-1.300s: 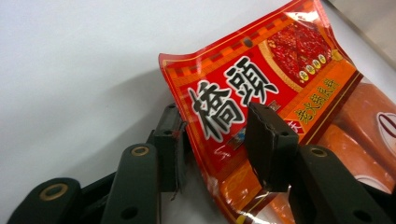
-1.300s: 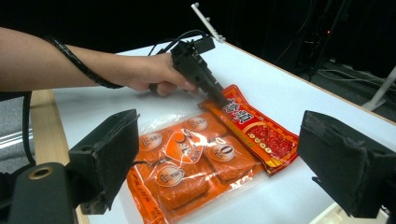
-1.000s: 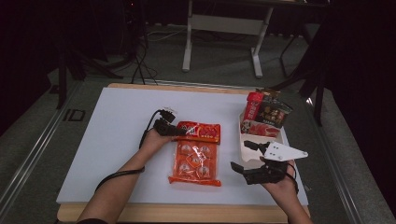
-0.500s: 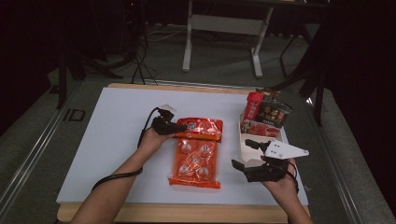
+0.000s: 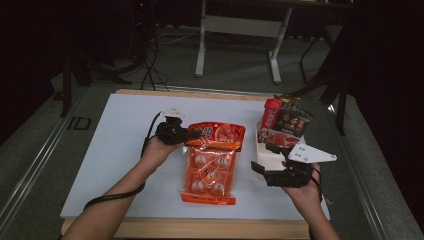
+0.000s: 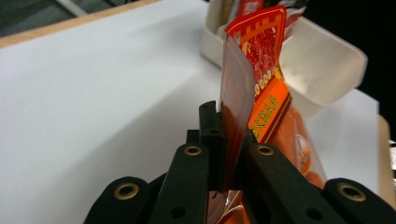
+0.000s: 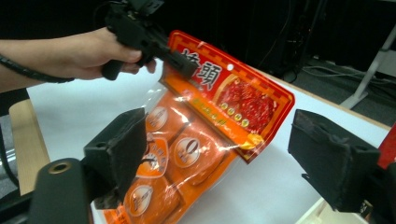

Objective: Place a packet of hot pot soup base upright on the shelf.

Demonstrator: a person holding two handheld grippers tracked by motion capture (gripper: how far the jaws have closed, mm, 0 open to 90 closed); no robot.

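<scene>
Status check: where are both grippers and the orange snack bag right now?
Left gripper shut on orange snack bag top corner, lifting it. Right gripper open, jaws just closing slightly, nothing between. White bin beside it, path unobstructed.

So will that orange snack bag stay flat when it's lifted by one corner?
Probably not. The orange snack bag already curls where the left gripper pinches its top edge, so it looks floppy. Its glossy film may be slippery, and the small packets inside could shift.
</scene>
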